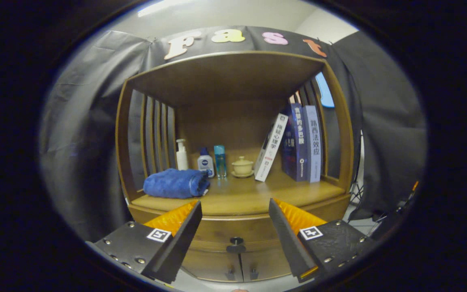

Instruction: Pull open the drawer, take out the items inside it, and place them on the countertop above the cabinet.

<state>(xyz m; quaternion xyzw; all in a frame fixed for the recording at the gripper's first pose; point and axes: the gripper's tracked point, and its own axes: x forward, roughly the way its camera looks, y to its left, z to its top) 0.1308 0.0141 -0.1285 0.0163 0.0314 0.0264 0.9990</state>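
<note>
The drawer sits shut under the countertop, its knob straight ahead between the fingers. This looks like the approach; next the gripper must advance and close on that knob. It is level, jaws wide, empty. Towel far left, books right.
</note>
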